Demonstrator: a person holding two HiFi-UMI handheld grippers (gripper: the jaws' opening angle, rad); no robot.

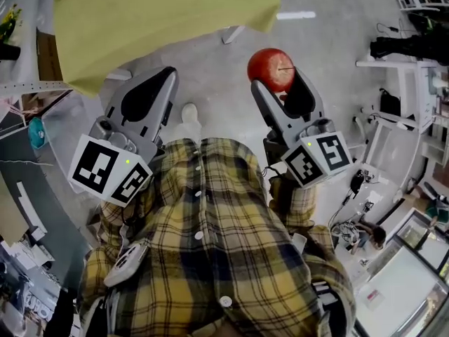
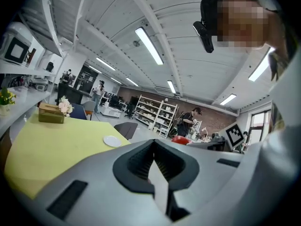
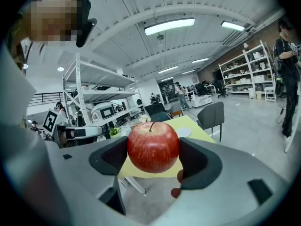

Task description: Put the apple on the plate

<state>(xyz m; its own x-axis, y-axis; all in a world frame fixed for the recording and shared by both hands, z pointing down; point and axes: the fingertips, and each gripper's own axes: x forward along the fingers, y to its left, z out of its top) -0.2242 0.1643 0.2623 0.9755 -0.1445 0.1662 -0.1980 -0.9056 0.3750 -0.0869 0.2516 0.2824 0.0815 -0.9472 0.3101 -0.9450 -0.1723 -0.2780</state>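
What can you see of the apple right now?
The apple is red with faint yellow streaks, smooth, shiny and whole, its thin brown stem pointing up. It is clamped on both sides by the right claw, held in the air above the floor, short of the yellow table. Nothing else touches it.

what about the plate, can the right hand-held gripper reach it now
Probably not yet: the right hand-held gripper holds the apple over floor; the plate lies farther off on the table.
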